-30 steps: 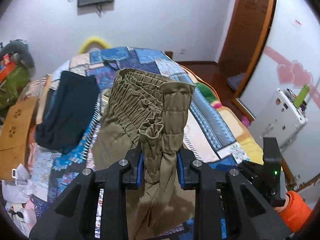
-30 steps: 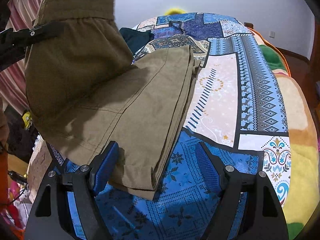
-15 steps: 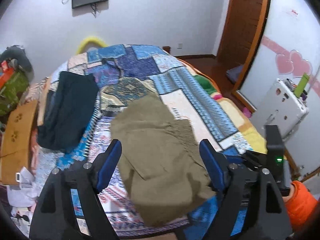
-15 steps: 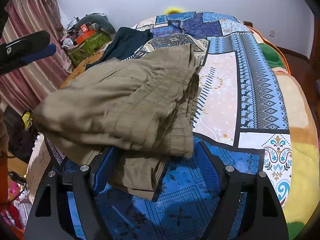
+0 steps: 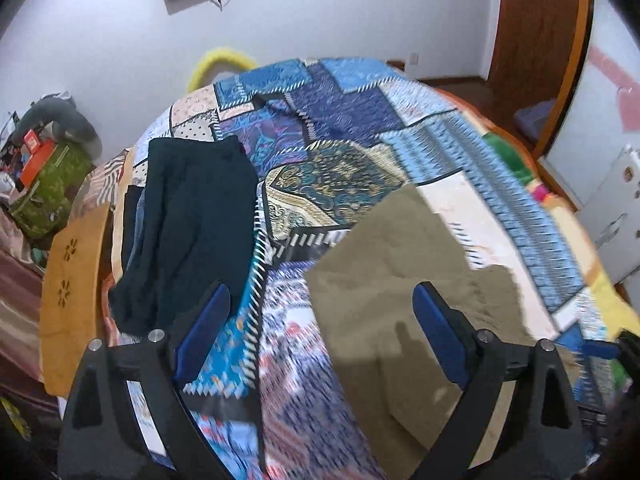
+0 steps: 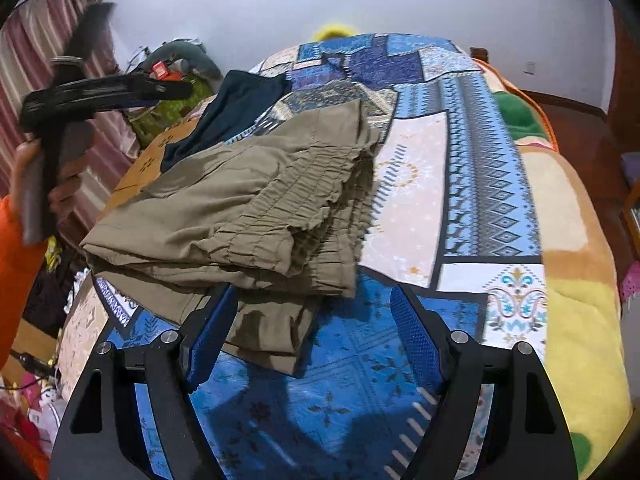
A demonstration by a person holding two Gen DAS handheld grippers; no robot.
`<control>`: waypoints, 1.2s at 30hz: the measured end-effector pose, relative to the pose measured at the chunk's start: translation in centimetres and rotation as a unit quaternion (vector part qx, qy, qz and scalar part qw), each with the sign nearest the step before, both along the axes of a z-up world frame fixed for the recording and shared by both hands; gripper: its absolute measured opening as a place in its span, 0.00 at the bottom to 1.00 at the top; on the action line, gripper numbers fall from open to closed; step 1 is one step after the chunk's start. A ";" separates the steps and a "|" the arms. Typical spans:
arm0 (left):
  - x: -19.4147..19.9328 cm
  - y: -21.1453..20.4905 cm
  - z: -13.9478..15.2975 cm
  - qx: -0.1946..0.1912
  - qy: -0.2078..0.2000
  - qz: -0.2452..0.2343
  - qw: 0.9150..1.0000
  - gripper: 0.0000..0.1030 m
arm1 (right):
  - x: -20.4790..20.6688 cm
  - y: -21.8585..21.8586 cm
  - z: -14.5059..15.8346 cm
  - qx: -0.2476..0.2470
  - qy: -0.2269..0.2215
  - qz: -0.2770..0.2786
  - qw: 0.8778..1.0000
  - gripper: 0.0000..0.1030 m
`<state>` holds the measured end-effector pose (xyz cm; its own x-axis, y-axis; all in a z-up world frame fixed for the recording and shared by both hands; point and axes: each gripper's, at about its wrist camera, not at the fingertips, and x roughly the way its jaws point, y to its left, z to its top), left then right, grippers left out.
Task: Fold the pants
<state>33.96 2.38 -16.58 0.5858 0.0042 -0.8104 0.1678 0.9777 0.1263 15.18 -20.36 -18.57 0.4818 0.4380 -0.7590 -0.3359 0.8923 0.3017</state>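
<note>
The olive pants (image 6: 248, 208) lie folded in a pile on the patchwork bedspread (image 6: 480, 160), elastic waistband on top. In the left wrist view they (image 5: 400, 280) appear blurred, below and to the right. My left gripper (image 5: 320, 332) hovers above the bed with its jaws opening and nothing pressed between its blue pads (image 5: 208, 332). From the right wrist view it (image 6: 100, 92) is up at the left, held by a hand (image 6: 60, 188). My right gripper (image 6: 314, 336) stands open low over the bed, the near corner of the pants between its jaws, untouched.
A dark navy garment (image 5: 188, 216) lies on the bed's left side, beyond the pants. A wooden board (image 5: 72, 280) and a green bag (image 5: 48, 184) stand off the left edge. A white appliance (image 5: 612, 208) and a door (image 5: 532, 40) are to the right.
My left gripper let go of the waistband, opened wide and drew away to the left. The raised half of the pants dropped onto the rest. The right gripper stayed still.
</note>
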 end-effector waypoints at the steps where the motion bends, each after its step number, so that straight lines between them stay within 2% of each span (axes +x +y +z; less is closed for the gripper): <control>1: 0.8 -0.1 -0.6 0.008 0.007 -0.002 1.000 0.91 | 0.1 -0.2 0.0 0.000 0.001 -0.003 1.000 0.73; 9: 7.0 -0.9 -7.8 0.041 0.097 -0.003 0.994 0.91 | 0.6 -2.0 -0.5 -0.005 0.010 -0.040 0.999 0.73; 12: 7.7 -0.9 -11.0 0.069 0.134 -0.010 0.988 0.91 | 0.7 -2.5 -0.5 -0.007 0.011 -0.050 0.999 0.73; 14: 7.2 -0.5 -11.7 0.065 0.135 -0.017 0.989 0.93 | 0.8 -2.9 -0.4 -0.009 0.010 -0.056 0.998 0.73; 20: 3.9 1.0 -10.7 0.071 0.127 -0.029 0.989 0.94 | 0.9 -3.8 0.4 -0.017 -0.003 -0.069 0.997 0.73; 28: -4.0 2.9 -8.0 0.053 0.104 -0.037 0.992 0.94 | 0.7 -3.1 2.7 -0.018 -0.043 -0.057 0.997 0.73; 30: -5.8 3.0 -7.5 0.041 0.100 -0.036 0.993 0.94 | 0.7 -2.5 2.9 -0.020 -0.049 -0.048 0.997 0.73; 36: -9.3 2.9 -7.0 -0.031 0.100 -0.024 0.994 0.94 | 1.7 -0.3 2.0 -0.013 -0.053 -0.018 0.998 0.73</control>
